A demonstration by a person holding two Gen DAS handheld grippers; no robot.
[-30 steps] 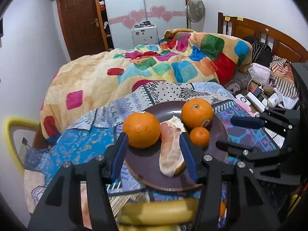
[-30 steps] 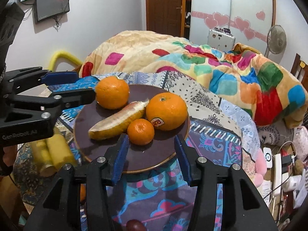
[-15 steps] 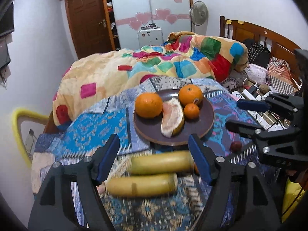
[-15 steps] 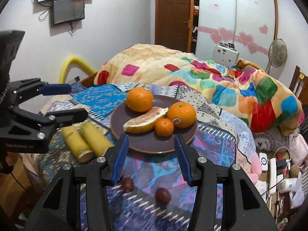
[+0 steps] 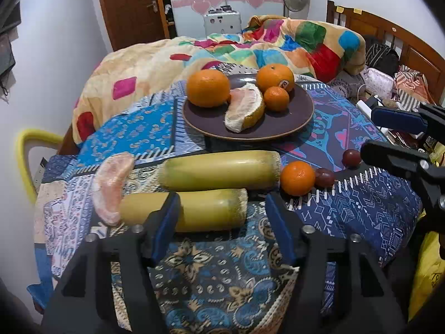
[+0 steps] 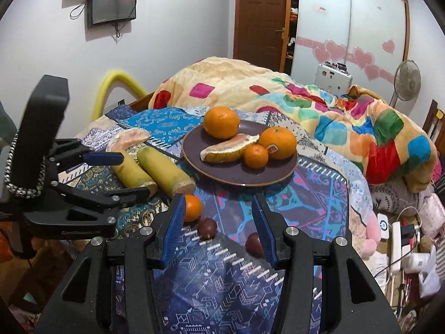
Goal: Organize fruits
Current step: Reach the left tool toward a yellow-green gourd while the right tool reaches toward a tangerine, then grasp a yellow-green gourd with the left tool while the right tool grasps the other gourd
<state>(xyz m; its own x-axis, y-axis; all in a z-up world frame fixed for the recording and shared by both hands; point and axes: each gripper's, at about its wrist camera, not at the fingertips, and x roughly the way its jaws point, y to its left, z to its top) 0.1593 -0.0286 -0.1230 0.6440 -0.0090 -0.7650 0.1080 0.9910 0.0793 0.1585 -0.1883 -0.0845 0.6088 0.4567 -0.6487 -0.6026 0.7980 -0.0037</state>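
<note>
A dark plate (image 5: 300,114) (image 6: 283,169) holds two large oranges (image 5: 208,87), a small orange (image 5: 276,98) and a pomelo wedge (image 5: 246,108). On the cloth in front lie two yellow-green stalks (image 5: 219,169) (image 6: 164,171), a loose pomelo segment (image 5: 111,183) (image 6: 126,139), a small orange (image 5: 297,178) (image 6: 193,207) and two dark round fruits (image 5: 324,177) (image 6: 207,227). My left gripper (image 5: 222,220) is open and empty, just short of the nearer stalk. My right gripper (image 6: 219,225) is open and empty above the dark fruits.
A patterned cloth (image 5: 222,272) covers the table. A bed with a colourful quilt (image 6: 306,103) lies behind it. Cables and clutter (image 6: 403,239) sit at the right. A yellow chair back (image 5: 25,150) stands at the left.
Both grippers have pulled back from the plate toward me. The stalks, loose segment, small orange and dark fruits have come into fuller view. Both stay open.
</note>
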